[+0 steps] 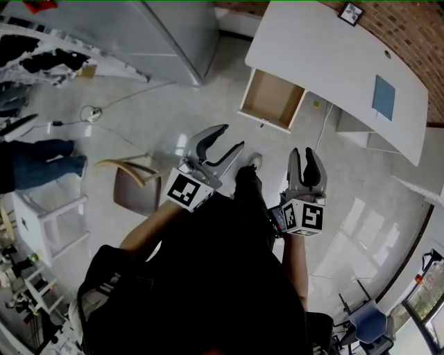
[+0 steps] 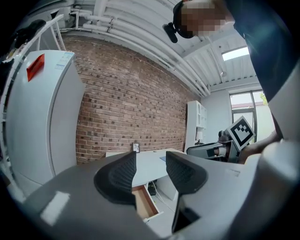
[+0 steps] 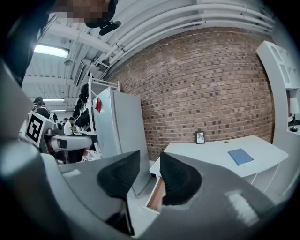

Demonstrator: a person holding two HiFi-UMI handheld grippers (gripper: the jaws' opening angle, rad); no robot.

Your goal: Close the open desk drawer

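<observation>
The white desk (image 1: pixel 333 62) stands against the brick wall, and its wooden drawer (image 1: pixel 272 99) is pulled out toward me, empty inside. Both grippers hang in the air well short of it. My left gripper (image 1: pixel 232 136) is open with nothing between its jaws. My right gripper (image 1: pixel 302 152) is open and empty too. In the left gripper view the open jaws (image 2: pixel 151 161) frame the desk, with the drawer (image 2: pixel 146 202) below them. In the right gripper view the jaws (image 3: pixel 150 161) stand apart, and the drawer (image 3: pixel 156 194) shows just under them.
A blue notebook (image 1: pixel 383 96) and a small picture frame (image 1: pixel 352 12) sit on the desk. A tall white fridge (image 1: pixel 173 35) stands left of the desk. A wooden chair (image 1: pixel 135 180) is at my left, and a seated person's legs (image 1: pixel 41 163) further left.
</observation>
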